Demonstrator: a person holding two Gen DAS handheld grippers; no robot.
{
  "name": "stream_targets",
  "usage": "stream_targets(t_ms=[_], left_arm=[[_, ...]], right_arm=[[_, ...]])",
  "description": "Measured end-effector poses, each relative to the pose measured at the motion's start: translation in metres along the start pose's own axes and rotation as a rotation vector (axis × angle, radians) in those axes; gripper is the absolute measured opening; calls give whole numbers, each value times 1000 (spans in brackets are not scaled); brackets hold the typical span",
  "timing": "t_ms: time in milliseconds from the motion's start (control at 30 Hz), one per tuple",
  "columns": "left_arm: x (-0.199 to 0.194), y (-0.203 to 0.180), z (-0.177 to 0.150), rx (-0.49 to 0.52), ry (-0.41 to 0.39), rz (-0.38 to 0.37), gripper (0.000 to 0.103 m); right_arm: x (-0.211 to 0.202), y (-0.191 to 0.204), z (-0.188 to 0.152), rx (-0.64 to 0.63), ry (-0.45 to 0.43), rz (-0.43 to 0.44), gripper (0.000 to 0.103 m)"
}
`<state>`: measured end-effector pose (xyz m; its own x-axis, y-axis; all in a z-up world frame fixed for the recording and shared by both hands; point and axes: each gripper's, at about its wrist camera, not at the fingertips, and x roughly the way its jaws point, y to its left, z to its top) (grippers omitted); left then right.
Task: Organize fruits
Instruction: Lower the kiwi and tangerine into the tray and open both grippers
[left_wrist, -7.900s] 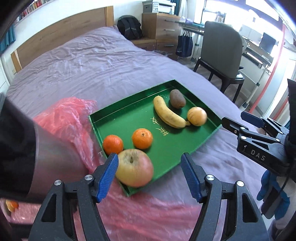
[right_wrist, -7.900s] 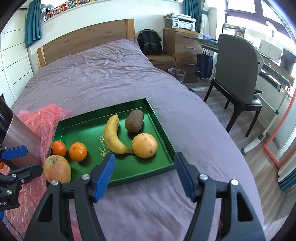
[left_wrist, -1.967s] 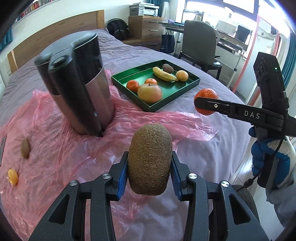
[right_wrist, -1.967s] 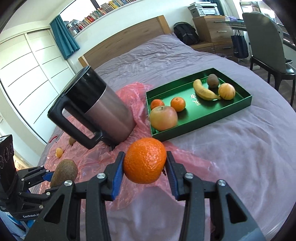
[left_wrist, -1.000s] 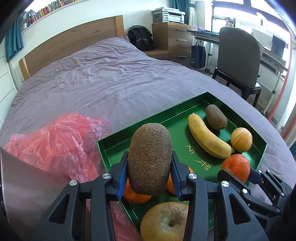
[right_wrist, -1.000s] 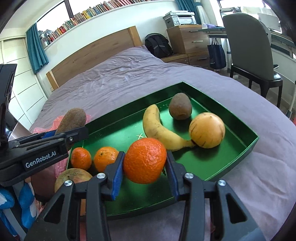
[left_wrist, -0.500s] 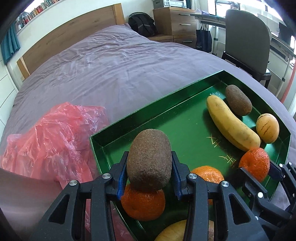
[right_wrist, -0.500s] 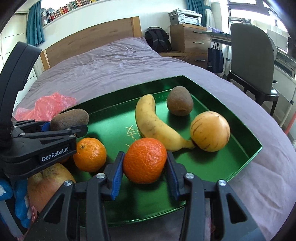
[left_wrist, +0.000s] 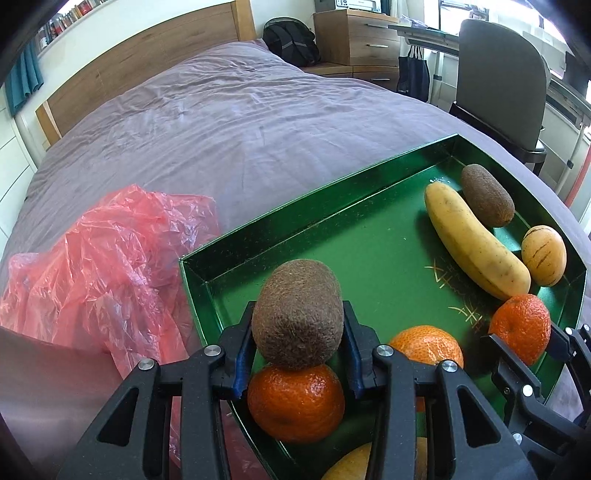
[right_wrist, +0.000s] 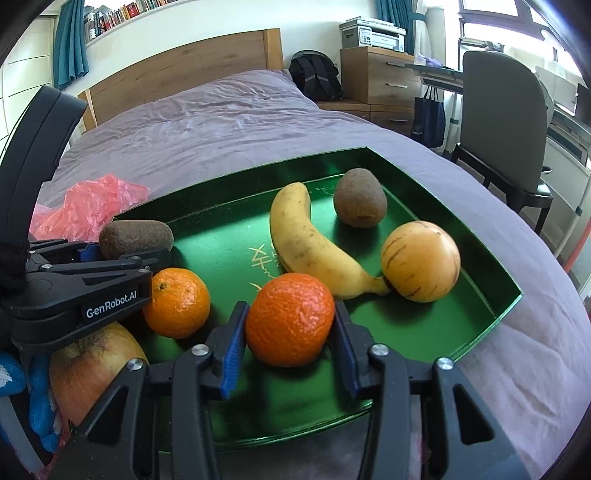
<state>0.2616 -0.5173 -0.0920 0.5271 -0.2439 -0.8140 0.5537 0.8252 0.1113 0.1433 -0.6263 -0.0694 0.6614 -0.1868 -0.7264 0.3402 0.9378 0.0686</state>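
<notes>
A green tray (left_wrist: 332, 206) (right_wrist: 491, 314) lies on the bed. My left gripper (left_wrist: 297, 354) is shut on a brown kiwi (left_wrist: 297, 314) (right_wrist: 135, 238) and holds it low over the tray's near left corner, just above a mandarin (left_wrist: 295, 402). My right gripper (right_wrist: 290, 336) is shut on an orange mandarin (right_wrist: 290, 319) (left_wrist: 521, 328) low over the tray's front. In the tray lie a banana (right_wrist: 306, 240), another kiwi (right_wrist: 360, 203), a striped yellow fruit (right_wrist: 421, 260), a mandarin (right_wrist: 177, 302) and an apple (right_wrist: 88, 369).
A crumpled red plastic bag (left_wrist: 103, 258) lies left of the tray on the purple bedcover (left_wrist: 221, 122). A metal kettle wall (left_wrist: 48, 387) fills the lower left of the left wrist view. A chair (right_wrist: 502, 122) and a dresser (right_wrist: 380, 74) stand beyond the bed's right side.
Both grippers have moved lower and closer to the tray floor with their fruit still held. The kiwi now sits just above the near mandarin.
</notes>
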Motion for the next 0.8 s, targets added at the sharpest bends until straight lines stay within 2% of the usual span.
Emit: stream_targets(t_ms=[200,333,533,600,667,800], left_arm=[[-2,0,-2,1,-11,16,37],[-5,-1,-5,7,-20,29,37],[-6,0,-6,-5,-17,29,41],[-7,1,-7,-9,-16,31,42],[-7,2,-7,-15,-12,30,45],[-9,1,-7,-11,-19,38,55]], right_arm=[[0,0,-1,-5,1,-15,49],[-2,1,-1,-10,-2,-22,60],[-3,1,-1,-6,-4,-25,62],[-3,1,-1,-7,-4,-25,67],[-4,0,-1,-7,-8,-28,78],[-7,-1,-1,-2,-12,-30,83]])
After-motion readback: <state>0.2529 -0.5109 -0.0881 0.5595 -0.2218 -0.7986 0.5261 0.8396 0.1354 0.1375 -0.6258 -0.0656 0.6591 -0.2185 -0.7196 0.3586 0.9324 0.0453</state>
